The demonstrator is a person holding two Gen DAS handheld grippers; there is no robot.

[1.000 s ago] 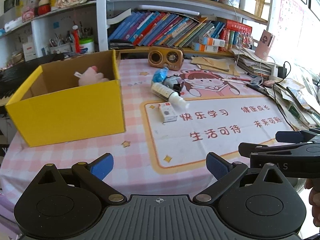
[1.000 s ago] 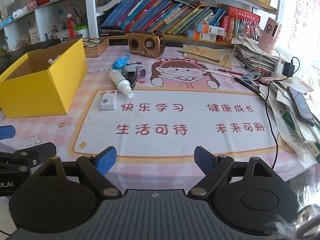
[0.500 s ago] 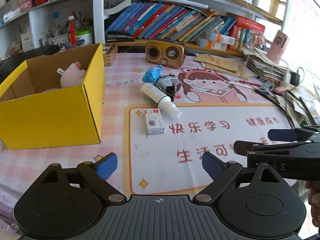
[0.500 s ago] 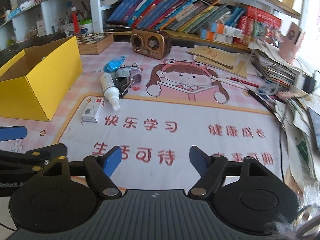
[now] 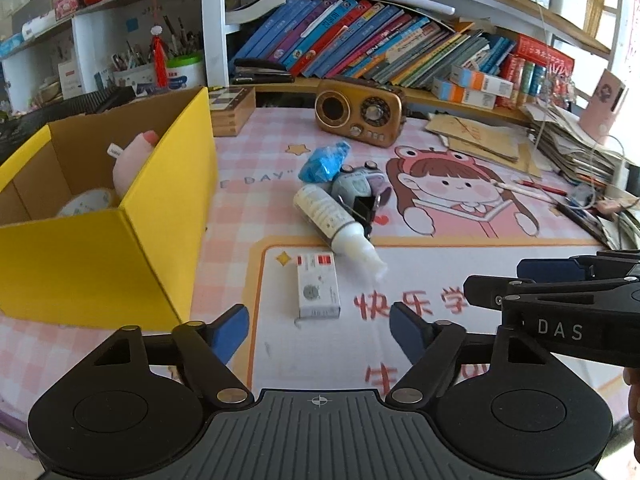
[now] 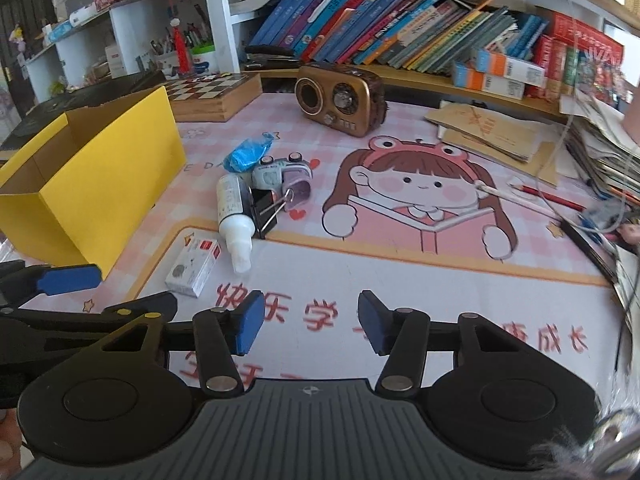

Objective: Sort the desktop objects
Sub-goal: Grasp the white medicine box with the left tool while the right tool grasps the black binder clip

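Yellow box (image 5: 120, 248) holds a plush (image 5: 132, 160) and tape – card box (image 5: 318, 290), bottle (image 5: 332, 220), clip, camera, blue bag left on counter (image 5: 248, 200). Both claws closing, empty: left claw (image 5: 318, 328), right claw (image 6: 310, 322).

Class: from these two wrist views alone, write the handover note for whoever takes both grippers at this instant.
Left gripper: empty, jaws closing, above the mat just short of the small white box.
Right gripper: empty, jaws closing, over the mat's printed characters, touching nothing.
Still on the mat: the small white box, white bottle lying on its side, black binder clip against it, toy camera, blue crumpled wrapper.
Done: yellow box already holds a pink plush and a round white item.
Left: all five loose items; the white box is nearest.
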